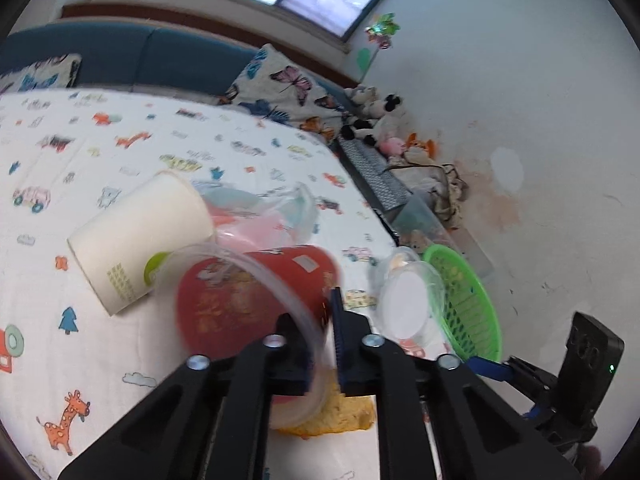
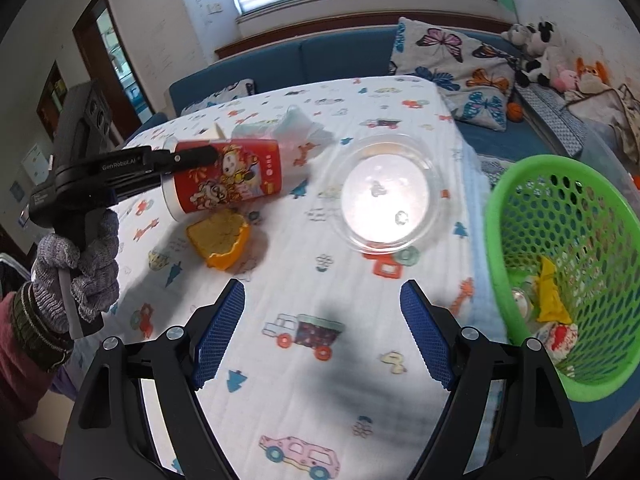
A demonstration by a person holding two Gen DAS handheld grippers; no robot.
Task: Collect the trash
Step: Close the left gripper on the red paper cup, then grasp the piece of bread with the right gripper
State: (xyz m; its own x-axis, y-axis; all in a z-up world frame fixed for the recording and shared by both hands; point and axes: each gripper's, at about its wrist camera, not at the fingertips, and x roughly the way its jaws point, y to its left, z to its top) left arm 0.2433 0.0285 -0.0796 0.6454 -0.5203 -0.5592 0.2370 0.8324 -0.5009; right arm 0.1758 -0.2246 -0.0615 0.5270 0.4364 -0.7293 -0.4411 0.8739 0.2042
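Red cup (image 2: 228, 178) is pinched at its rim by the left tongs (image 1: 322, 344) for the green basket (image 2: 560, 248); right tongs (image 2: 322, 332) are held wide, empty.

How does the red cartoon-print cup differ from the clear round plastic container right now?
The red cartoon-print cup is opaque and printed; the clear round plastic container is see-through and plain. The cup lies tipped on its side, pinched at its rim by the left gripper; the container rests on the tablecloth, untouched, ahead of the open right gripper. The cup is tall and narrow, the container wide and shallow. Neither is in the green basket yet.
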